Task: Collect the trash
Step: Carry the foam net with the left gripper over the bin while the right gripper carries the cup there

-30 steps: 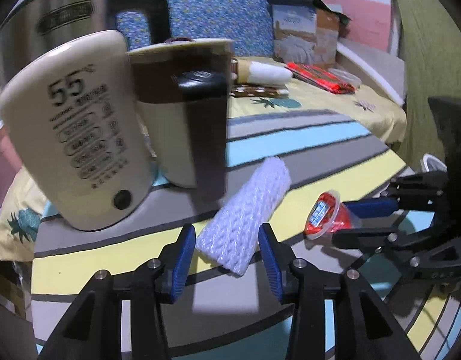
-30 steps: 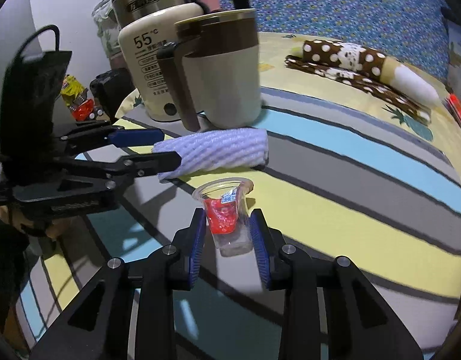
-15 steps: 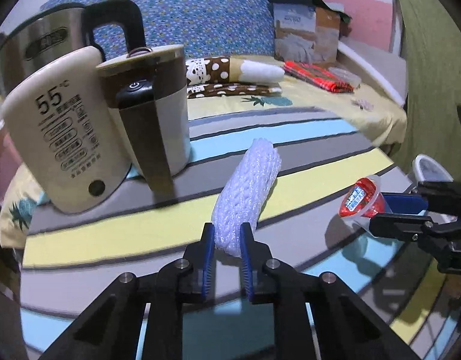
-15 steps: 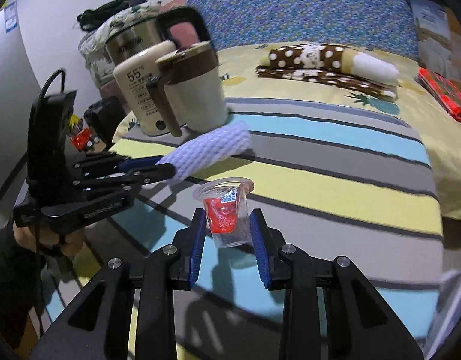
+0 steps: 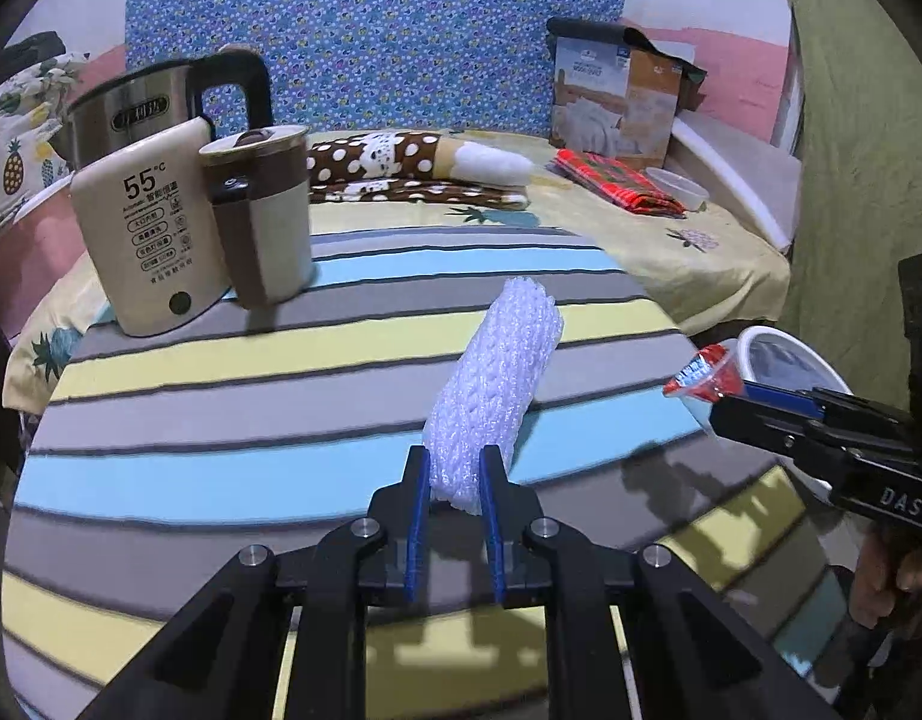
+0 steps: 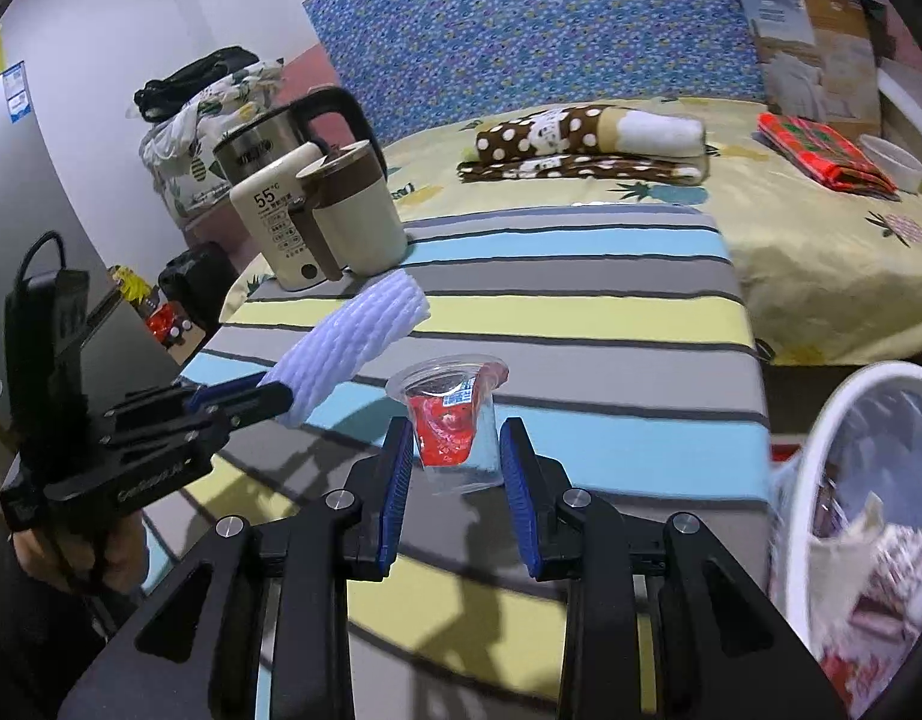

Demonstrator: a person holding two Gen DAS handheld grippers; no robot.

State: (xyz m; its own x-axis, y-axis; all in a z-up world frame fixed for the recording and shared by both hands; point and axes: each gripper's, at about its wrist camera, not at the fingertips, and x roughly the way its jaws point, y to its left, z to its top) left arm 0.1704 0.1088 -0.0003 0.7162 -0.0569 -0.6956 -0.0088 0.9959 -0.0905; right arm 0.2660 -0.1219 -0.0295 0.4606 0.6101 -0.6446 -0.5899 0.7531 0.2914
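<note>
My left gripper (image 5: 454, 461) is shut on one end of a white foam net sleeve (image 5: 496, 375) and holds it above the striped table (image 5: 221, 420). The sleeve also shows in the right wrist view (image 6: 353, 336). My right gripper (image 6: 457, 438) is shut on a clear plastic cup (image 6: 455, 426) with a red wrapper inside, held above the table. The cup shows at the right of the left wrist view (image 5: 704, 378). A white trash bin (image 6: 851, 516) with trash in it stands at the lower right, beside the table; its rim shows in the left wrist view (image 5: 785, 354).
A cream "55°C" warmer (image 5: 146, 240), a brown-and-cream mug (image 5: 263, 216) and a steel kettle (image 5: 131, 114) stand at the table's far left. Behind is a bed with a dotted roll (image 5: 401, 162), red cloth (image 5: 617, 183) and a box (image 5: 617, 96).
Both grippers have lifted and pulled back from the kettle side toward the right. The left gripper closed on the foam sleeve and raised it. The bin has come into the right wrist view.
</note>
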